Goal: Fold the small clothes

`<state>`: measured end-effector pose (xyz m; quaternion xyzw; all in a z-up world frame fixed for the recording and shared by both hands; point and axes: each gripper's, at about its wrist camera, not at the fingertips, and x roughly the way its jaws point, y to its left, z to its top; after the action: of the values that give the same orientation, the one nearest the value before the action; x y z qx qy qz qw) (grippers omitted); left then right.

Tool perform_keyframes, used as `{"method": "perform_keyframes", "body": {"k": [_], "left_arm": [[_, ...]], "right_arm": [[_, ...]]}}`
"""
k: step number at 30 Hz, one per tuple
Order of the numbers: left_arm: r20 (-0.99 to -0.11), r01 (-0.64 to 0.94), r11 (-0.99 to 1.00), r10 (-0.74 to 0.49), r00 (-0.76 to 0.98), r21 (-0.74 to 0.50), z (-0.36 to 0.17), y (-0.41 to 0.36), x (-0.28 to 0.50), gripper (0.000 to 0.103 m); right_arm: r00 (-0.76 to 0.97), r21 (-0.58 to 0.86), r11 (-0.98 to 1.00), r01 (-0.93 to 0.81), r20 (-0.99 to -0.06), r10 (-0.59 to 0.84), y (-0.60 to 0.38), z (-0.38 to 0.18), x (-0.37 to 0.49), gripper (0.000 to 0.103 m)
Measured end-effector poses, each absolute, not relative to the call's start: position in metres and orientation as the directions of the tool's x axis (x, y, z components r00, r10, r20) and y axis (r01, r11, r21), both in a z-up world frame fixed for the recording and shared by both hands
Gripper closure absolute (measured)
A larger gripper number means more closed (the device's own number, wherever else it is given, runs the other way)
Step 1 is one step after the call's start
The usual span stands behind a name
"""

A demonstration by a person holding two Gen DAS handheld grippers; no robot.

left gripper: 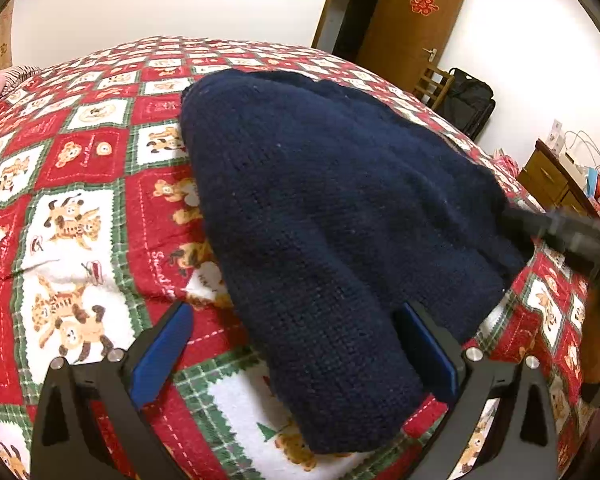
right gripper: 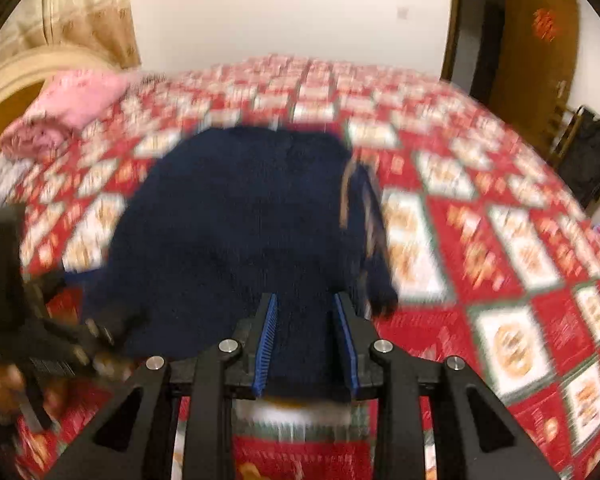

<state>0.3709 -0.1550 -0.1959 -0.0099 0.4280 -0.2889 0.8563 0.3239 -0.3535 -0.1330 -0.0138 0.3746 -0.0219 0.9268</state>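
Navy knitted sweater (left gripper: 332, 216) spread on the red bear-print bedspread (left gripper: 80, 208), already doubled lengthways into a long bundle, near end narrowing toward the left gripper (left gripper: 296, 344). Left jaws spread wide, straddling that near end; one blue pad close against the knit's right edge, the other well clear over the quilt, so nothing pinched. Right gripper (right gripper: 306, 340) partly parted over the sweater's near hem, knit showing in the gap between the blue pads (right gripper: 268, 344), no squeeze evident (blur makes contact hard to judge). Probably the moment between two folds: time to regrip. Best to bite both layers at the near hem, one corner per gripper, deep enough that the thick knit cannot slide out. Then lift only a little, carry the hem toward the collar end in one even sweep, keep both corners level, lay down flat. Worth watching: the loose flap on the right side (right gripper: 374, 240), likely to splay if dragged.
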Motion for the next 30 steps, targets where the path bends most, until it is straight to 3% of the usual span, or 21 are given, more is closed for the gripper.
{"method": "perform_keyframes", "body": {"k": [1,2,11,13,16,19,23,27,30], "left_arm": [[-0.727,0.486,0.833,-0.504,0.467,-0.265,-0.196,-0.155,0.371,0.0],[-0.726,0.486,0.832,-0.505,0.467,-0.267,-0.195,-0.154,0.37,0.0],[-0.72,0.466,0.842,-0.499,0.483,-0.271,-0.193,-0.149,0.364,0.0],[-0.714,0.447,0.852,-0.491,0.5,-0.272,-0.192,-0.143,0.362,0.0],[-0.712,0.427,0.853,-0.498,0.495,-0.3,-0.193,-0.137,0.362,0.0],[-0.703,0.409,0.85,-0.512,0.493,-0.332,-0.194,-0.13,0.363,0.0],[-0.677,0.368,0.854,-0.518,0.523,-0.369,-0.191,-0.118,0.363,0.0],[-0.656,0.322,0.854,-0.521,0.546,-0.409,-0.191,-0.106,0.364,0.0],[-0.658,0.313,0.859,-0.511,0.553,-0.404,-0.191,-0.106,0.362,0.0]], "right_arm": [[0.728,-0.046,0.999,0.013,-0.684,-0.041,-0.347,-0.126,0.332,0.061],[0.73,-0.05,0.999,-0.011,-0.683,-0.026,-0.34,-0.121,0.342,0.06],[0.67,-0.014,0.987,-0.159,-0.736,0.098,-0.284,-0.107,0.44,0.06],[0.647,-0.019,0.978,-0.205,-0.753,0.121,-0.269,-0.11,0.458,0.073],[0.56,-0.042,0.961,-0.275,-0.819,0.124,-0.248,-0.141,0.488,0.081],[0.514,-0.1,0.945,-0.312,-0.854,0.079,-0.237,-0.178,0.505,0.082],[0.497,-0.081,0.942,-0.326,-0.862,0.098,-0.237,-0.159,0.513,0.081],[0.589,-0.016,0.945,-0.327,-0.786,0.191,-0.234,-0.131,0.515,0.081],[0.552,-0.065,0.946,-0.317,-0.824,0.129,-0.216,-0.151,0.537,0.081]]}}
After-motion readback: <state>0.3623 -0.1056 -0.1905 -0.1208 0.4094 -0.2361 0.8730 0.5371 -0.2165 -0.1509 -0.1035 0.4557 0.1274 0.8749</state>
